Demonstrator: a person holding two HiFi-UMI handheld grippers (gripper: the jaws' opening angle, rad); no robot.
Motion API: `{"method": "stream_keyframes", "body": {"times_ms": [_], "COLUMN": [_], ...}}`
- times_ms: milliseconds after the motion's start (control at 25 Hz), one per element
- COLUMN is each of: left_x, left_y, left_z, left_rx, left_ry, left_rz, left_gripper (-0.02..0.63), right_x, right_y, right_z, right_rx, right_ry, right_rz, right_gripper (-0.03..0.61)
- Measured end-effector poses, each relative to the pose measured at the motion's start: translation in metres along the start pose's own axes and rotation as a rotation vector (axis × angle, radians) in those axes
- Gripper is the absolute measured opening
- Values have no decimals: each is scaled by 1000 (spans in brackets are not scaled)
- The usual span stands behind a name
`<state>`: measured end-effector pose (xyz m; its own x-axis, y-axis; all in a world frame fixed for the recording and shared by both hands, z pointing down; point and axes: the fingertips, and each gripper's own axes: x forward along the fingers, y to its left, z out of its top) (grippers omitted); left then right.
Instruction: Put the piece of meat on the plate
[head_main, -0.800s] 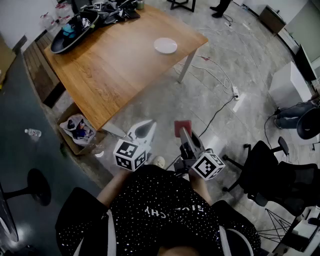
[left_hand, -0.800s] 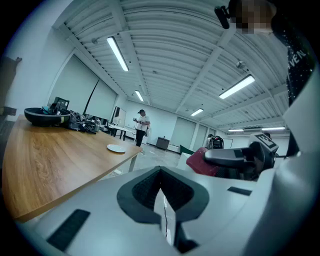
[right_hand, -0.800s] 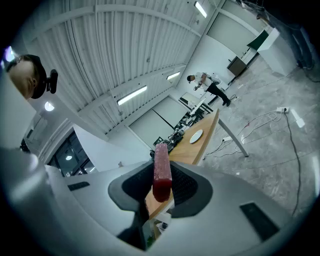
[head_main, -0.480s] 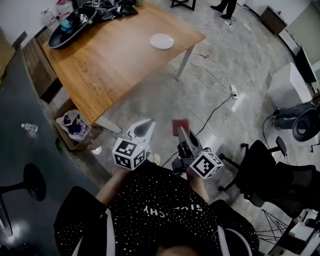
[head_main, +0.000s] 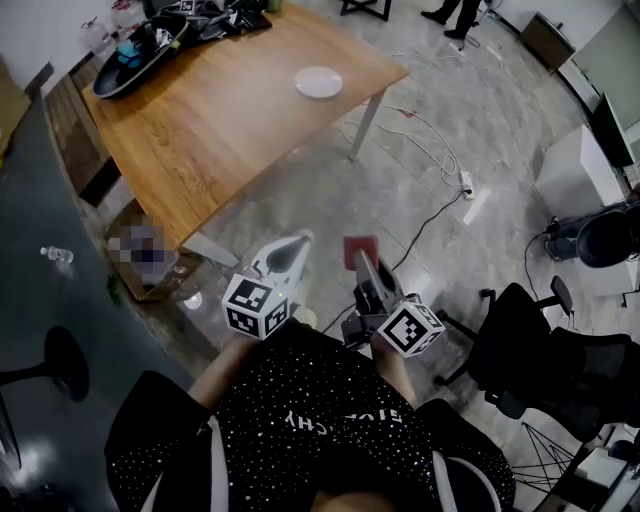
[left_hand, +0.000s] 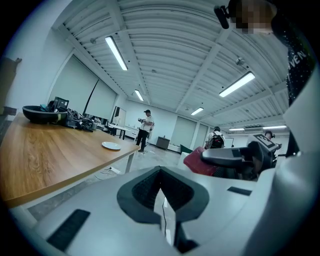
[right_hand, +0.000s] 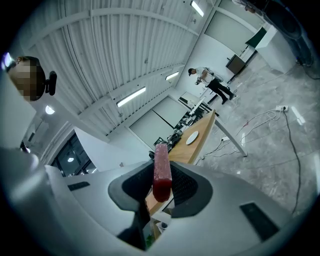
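Note:
A flat red piece of meat (head_main: 361, 252) sticks up out of my right gripper (head_main: 362, 262), which is shut on its lower part. In the right gripper view the meat (right_hand: 161, 170) stands edge-on between the dark pads. My left gripper (head_main: 290, 255) is beside it at the left, shut with nothing in it, and its view shows the jaws (left_hand: 161, 187) meeting in a narrow V. Both are held over the floor, well short of the table. The white plate (head_main: 318, 82) lies near the far right corner of the wooden table (head_main: 220, 130), also seen as plate (left_hand: 111, 146) and plate (right_hand: 192, 137).
A black tray (head_main: 140, 60) with clutter sits at the table's far left end. A box (head_main: 150, 255) stands on the floor by the table's near corner. Cables and a power strip (head_main: 468, 185) cross the floor. Office chairs (head_main: 530, 350) stand at right. A person (head_main: 452, 12) stands beyond the table.
The head view has shifted a little, so the table and plate sit slightly higher and further left. Both grippers keep their places, and the right one keeps hold of the meat.

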<state>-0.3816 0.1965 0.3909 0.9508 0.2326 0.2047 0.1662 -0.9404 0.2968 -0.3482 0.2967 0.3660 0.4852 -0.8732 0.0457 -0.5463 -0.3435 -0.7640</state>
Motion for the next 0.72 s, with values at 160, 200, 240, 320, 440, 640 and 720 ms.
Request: {"method": "stream_keyframes", "body": {"times_ms": [160, 200, 240, 320, 440, 640, 720], "left_x": [12, 17, 22, 37, 61, 102, 119], "left_y": [9, 11, 14, 20, 33, 62, 75], "left_z": [5, 7, 9, 12, 18, 34, 44], "left_rx": [-3, -5, -7, -7, -4, -12, -12], "left_ry": [1, -4, -9, -14, -12, 7, 11], "left_rz": [-1, -5, -10, -14, -9, -3, -3], "left_gripper": [6, 6, 6, 6, 6, 6, 6], "right_x": [12, 15, 19, 29, 47, 88, 106], "right_y": [-4, -6, -10, -18, -30, -54, -61], "right_z": [6, 7, 9, 14, 26, 52, 66], "right_rx": [-21, -27, -33, -40, -39, -32, -25], "right_ry": [7, 11, 15, 20, 24, 31, 28], "right_rz": [-2, -5, -8, -14, -15, -38, -40], "right_gripper": [100, 100, 100, 100, 99, 100, 100]}}
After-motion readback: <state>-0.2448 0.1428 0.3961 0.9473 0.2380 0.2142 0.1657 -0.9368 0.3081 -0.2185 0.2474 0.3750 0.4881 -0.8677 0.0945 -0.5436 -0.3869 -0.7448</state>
